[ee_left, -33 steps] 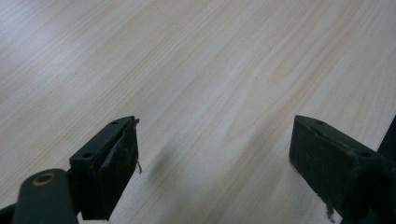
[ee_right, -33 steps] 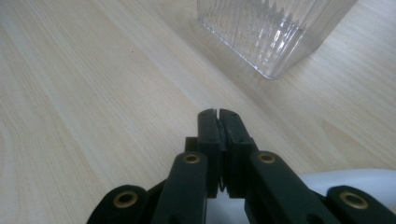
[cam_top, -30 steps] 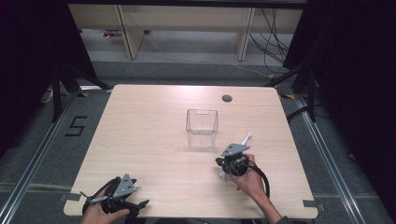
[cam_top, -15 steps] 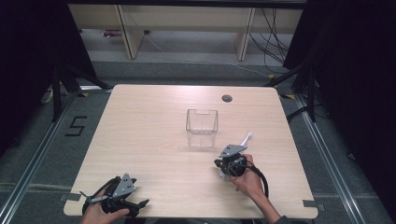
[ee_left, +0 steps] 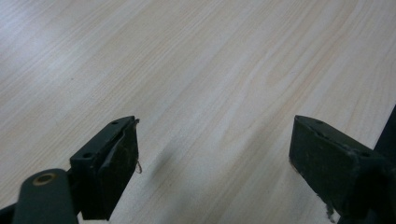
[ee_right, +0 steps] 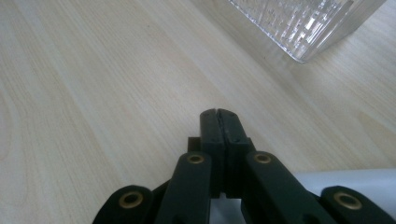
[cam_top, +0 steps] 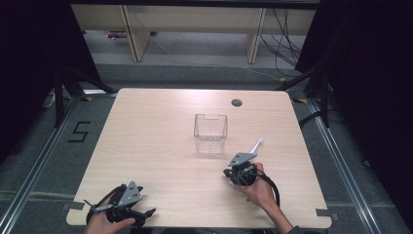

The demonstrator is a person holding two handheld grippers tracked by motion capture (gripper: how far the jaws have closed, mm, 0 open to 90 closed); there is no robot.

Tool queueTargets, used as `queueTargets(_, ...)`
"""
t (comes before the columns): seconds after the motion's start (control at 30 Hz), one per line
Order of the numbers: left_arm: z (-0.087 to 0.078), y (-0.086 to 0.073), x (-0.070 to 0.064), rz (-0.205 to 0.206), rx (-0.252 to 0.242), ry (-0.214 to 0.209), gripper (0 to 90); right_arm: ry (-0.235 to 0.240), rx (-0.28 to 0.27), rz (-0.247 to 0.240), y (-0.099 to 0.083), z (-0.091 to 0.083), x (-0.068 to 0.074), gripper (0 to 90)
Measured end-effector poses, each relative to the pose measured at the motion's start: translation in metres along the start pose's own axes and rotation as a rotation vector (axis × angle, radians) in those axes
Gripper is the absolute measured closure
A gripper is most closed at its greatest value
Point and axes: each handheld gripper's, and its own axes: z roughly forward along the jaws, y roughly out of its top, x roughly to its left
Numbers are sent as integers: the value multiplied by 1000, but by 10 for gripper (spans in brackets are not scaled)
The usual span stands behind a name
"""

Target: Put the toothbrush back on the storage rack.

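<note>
On the pale wooden surface a clear plastic box stands upright near the middle, open at the top, in the same spot as in the earlier frames. Just near and to the right of it, the right gripper is held in the person's right hand, low over the surface. In the right gripper view its jaws are pressed together with no gap and nothing visible between them, and the ribbed corner of the clear plastic box shows beyond them at the far right. A white stick-like object lies on the surface just beyond the gripper, slanting away to the far right; its white body also appears at the lower right edge of the right gripper view, beside the jaw links, though what it is cannot be told. Compared with a second ago, the right gripper has shifted slightly nearer and to the left, while the white object appears unmoved. The left gripper sits at the near left edge in the left hand, unchanged from before, its jaws wide apart over bare wood.
</note>
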Motion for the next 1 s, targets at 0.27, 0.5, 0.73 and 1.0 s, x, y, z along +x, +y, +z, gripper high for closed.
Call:
queueTargets(0.27, 0, 0, 1, 3, -1, 1, 153, 6, 10, 17, -3, -2, 0, 900)
queueTargets(0.5, 0, 0, 1, 3, 1, 1, 153, 14, 10, 21, -10, -5, 2, 900)
queueTargets(0.73, 1, 1, 0, -8, -3, -2, 153, 28, 39, 24, -17, -9, 1, 900)
queueTargets(1.0, 1, 0, 1, 1, 1, 1, 153, 38, 39, 75, -29, -21, -4, 900)
